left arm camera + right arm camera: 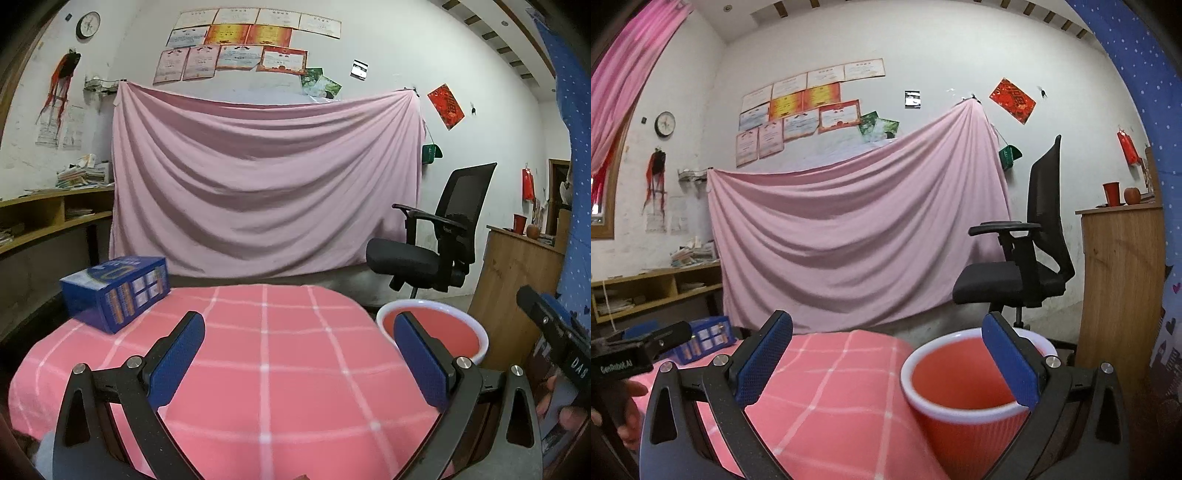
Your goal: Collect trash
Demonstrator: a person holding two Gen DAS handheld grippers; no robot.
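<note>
Both grippers, left gripper (299, 354) and right gripper (886, 360), are hanging with jaws spread wide, gripping nothing. Blue box (115, 297) is sitting far left on the pink checked tablecloth (280, 350); red bin (964, 398) is standing right.

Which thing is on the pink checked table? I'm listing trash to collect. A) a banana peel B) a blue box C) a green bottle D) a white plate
B: the blue box lies on the far left of the table; beyond its right edge is only a red bin.
</note>
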